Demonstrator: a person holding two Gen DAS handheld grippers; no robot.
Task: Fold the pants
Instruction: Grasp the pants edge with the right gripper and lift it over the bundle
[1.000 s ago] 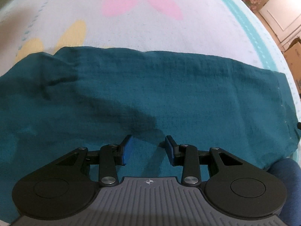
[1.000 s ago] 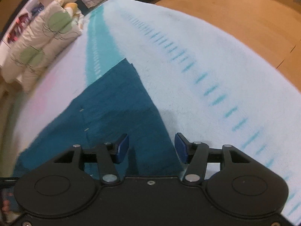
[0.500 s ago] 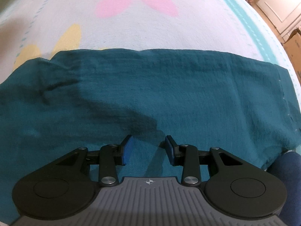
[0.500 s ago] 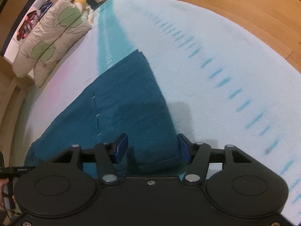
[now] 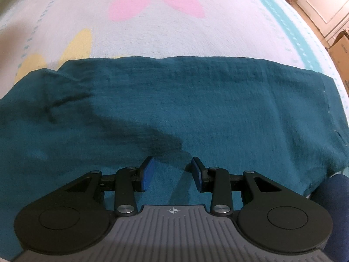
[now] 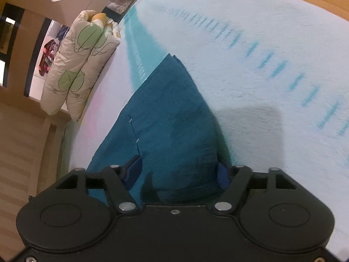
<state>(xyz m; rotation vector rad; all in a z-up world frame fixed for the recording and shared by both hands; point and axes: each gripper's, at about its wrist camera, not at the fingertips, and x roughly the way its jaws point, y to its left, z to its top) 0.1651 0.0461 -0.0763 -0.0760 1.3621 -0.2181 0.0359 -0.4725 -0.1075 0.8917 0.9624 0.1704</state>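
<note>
Teal pants (image 5: 196, 100) lie spread flat across the bed, running left to right in the left wrist view. My left gripper (image 5: 172, 161) hovers over their near part, pointing steeply down, jaws half apart with nothing pinched between the blue pads (image 5: 146, 174). In the right wrist view the hem end of the pants (image 6: 170, 109) reaches back between the fingers of my right gripper (image 6: 178, 163). Its jaws stand wide around the cloth. The right pad (image 6: 222, 174) is partly hidden behind a raised fold of fabric.
The bedspread (image 5: 152, 32) is pale with pink and yellow flowers and a turquoise stripe (image 6: 139, 50). A folded quilt (image 6: 82, 61) lies by the bed's edge above the wooden floor (image 6: 19, 142). A person's dark blue knee (image 5: 333, 192) shows at the lower right; a cardboard box (image 5: 342, 52) stands beyond.
The right gripper has turned and rolled, and the pants' end now sits between its jaws, which stand slightly wider. The left view has barely shifted.
</note>
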